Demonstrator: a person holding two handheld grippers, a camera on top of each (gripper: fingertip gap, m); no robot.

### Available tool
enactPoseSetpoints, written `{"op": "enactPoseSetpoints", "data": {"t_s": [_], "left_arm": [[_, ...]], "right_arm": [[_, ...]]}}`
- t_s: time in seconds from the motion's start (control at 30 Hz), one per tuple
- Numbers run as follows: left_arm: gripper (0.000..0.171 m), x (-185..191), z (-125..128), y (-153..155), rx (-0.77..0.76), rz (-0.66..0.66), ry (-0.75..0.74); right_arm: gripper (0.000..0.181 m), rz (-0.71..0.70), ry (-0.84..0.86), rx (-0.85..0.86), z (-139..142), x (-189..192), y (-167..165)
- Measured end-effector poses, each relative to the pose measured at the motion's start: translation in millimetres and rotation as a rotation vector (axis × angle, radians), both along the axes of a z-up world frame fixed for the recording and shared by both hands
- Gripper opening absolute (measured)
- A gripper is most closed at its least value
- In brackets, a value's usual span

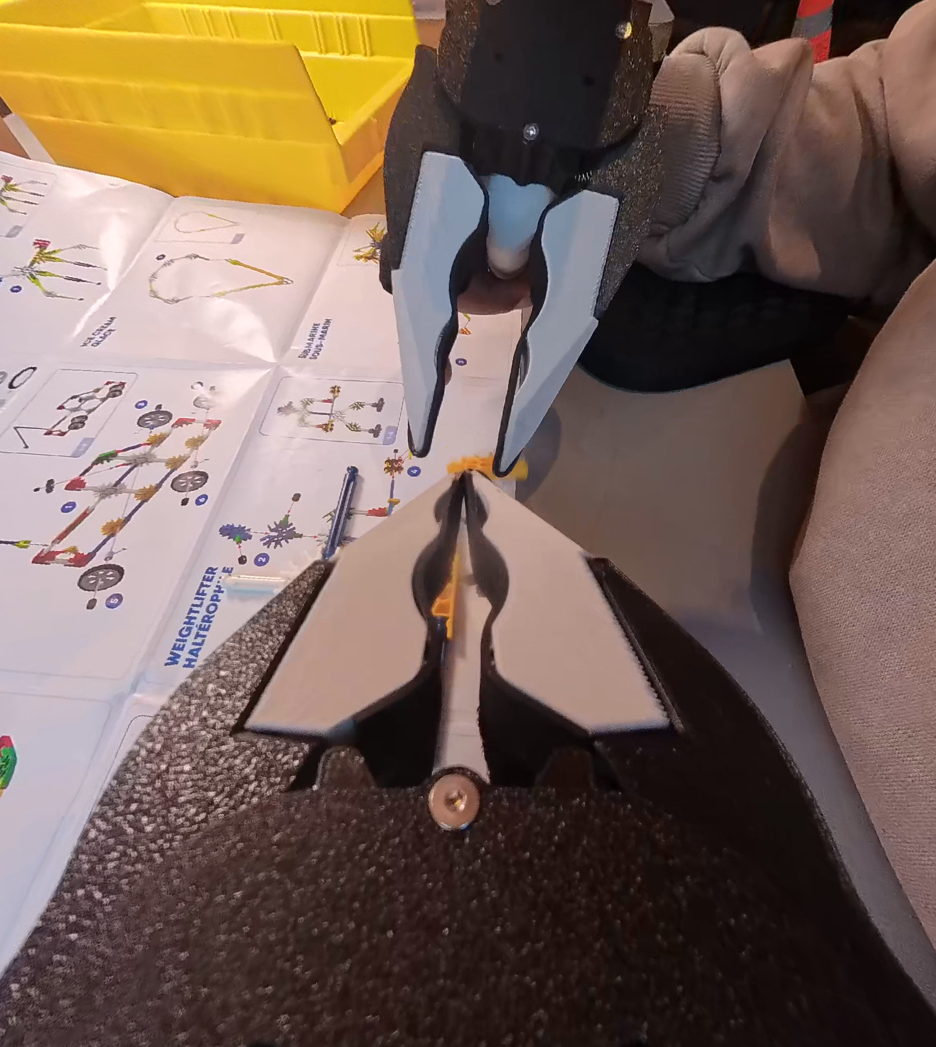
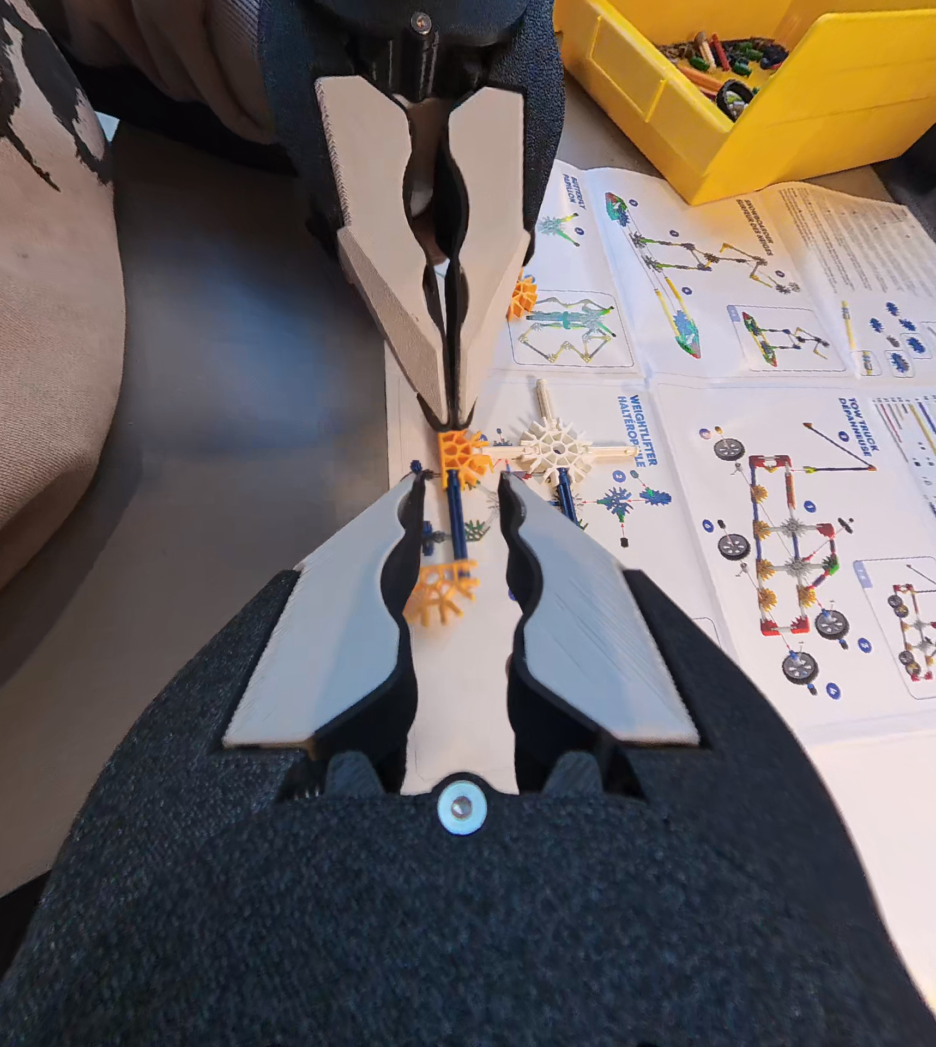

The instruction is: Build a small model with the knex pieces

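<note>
A short blue rod (image 2: 458, 521) with an orange connector (image 2: 457, 447) at its far end and a second orange connector (image 2: 440, 592) at its near end lies on the instruction sheet (image 2: 737, 396). My right gripper (image 2: 461, 481) is open. Its fingers straddle the rod without touching it. My left gripper (image 2: 452, 420) comes from the far side and is shut, its tips against the far orange connector's edge. In the left wrist view my left gripper (image 1: 462, 480) is shut just short of that connector (image 1: 468, 465), with the open right gripper (image 1: 465, 456) beyond it.
A white snowflake connector (image 2: 556, 450) with white rods lies just right of the orange one. A loose orange connector (image 2: 522, 294) lies beside the left fingers. A yellow bin (image 2: 794, 130) of parts stands at the back. A person's sleeve (image 1: 794, 170) is close by.
</note>
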State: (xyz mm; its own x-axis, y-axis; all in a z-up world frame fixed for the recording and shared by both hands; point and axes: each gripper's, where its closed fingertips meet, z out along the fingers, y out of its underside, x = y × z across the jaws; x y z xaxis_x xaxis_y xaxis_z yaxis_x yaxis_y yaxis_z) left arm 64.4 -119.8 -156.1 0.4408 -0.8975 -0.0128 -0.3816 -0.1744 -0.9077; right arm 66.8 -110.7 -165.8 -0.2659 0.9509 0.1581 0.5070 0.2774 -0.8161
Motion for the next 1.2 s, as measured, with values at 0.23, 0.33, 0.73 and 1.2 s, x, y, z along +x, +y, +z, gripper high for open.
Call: {"op": "enactPoseSetpoints", "data": {"t_s": [0.23,0.33,0.73,1.2], "left_arm": [[0.0,-7.3,-11.6,4.7,-0.01,0.025,0.079],[0.006,-18.3,-16.0,9.3,0.007,0.059,0.133],[0.016,-29.6,-20.3,6.3,0.002,0.072,0.147],[0.016,-42.5,-48.5,-7.8,-0.084,0.014,0.293]], "right_arm": [[0.032,-0.042,-0.131,-0.003,-15.1,16.1,8.4],[0.039,-0.11,-0.176,0.004,-12.9,31.8,14.3],[0.048,-0.133,-0.378,-0.047,-43.8,61.8,16.1],[0.04,-0.013,-0.318,-0.071,-38.1,47.1,15.7]]}}
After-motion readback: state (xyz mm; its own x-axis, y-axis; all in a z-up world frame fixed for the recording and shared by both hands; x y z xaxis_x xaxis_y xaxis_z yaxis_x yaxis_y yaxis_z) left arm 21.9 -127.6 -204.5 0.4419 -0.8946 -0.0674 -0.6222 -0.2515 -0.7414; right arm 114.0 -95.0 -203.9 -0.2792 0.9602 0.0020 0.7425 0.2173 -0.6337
